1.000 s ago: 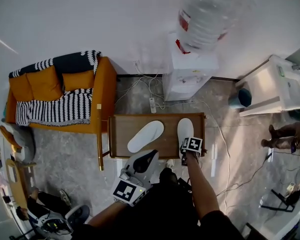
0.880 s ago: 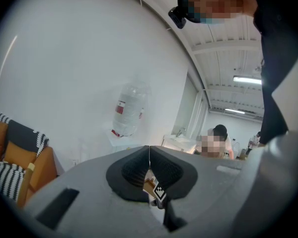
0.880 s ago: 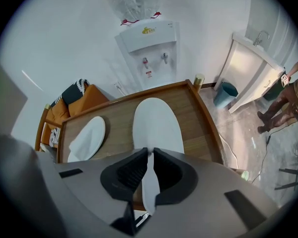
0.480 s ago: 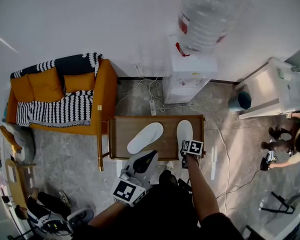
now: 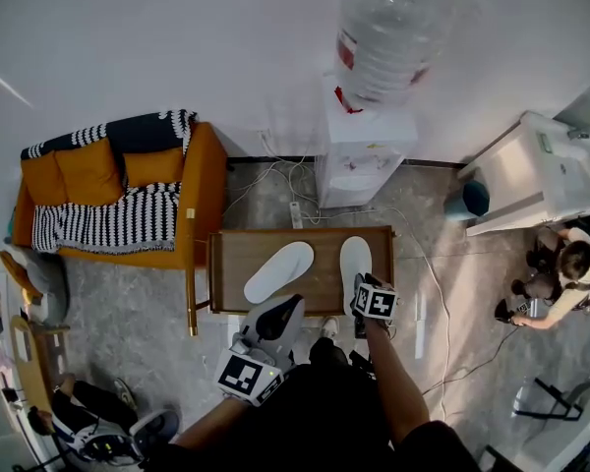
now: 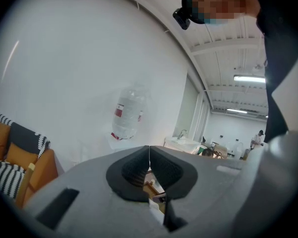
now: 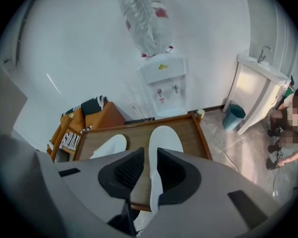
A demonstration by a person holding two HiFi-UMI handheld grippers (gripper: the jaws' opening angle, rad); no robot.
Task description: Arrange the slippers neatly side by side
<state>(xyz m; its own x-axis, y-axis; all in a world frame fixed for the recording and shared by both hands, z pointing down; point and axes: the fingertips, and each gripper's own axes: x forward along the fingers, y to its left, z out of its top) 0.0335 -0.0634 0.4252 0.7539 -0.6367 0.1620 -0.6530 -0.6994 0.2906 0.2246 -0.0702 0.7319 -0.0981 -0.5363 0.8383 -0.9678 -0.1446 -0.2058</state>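
Right gripper (image 7: 150, 155), clenched a second ago, now released, heel of right slipper (image 7: 165, 138) between its jaws.

White right slipper (image 5: 354, 262) straight, white left slipper (image 5: 279, 271) angled, apart on the wooden table (image 5: 231, 264).

1. straight ahead of me a white water dispenser (image 5: 359, 155) stands against the white wall (image 5: 177, 47), with an upturned clear bottle (image 5: 388, 28) on top.
2. nearer to me, a wooden counter (image 5: 231, 283) sits on the grey stone floor (image 5: 138, 303).
3. to my left, just beside the counter, is an orange sofa (image 5: 205, 185) with orange cushions (image 5: 84, 170) and a black-and-white striped blanket (image 5: 103, 219).
4. white cables (image 5: 280, 177) trail over the floor between dispenser and counter, with a power strip (image 5: 295, 214) among them.
5. to my right, a blue bin (image 5: 469, 200) stands just beside a white sink cabinet (image 5: 531, 175).
6. a person (image 5: 565, 273) crouches on the floor at the far right, well apart from the counter.
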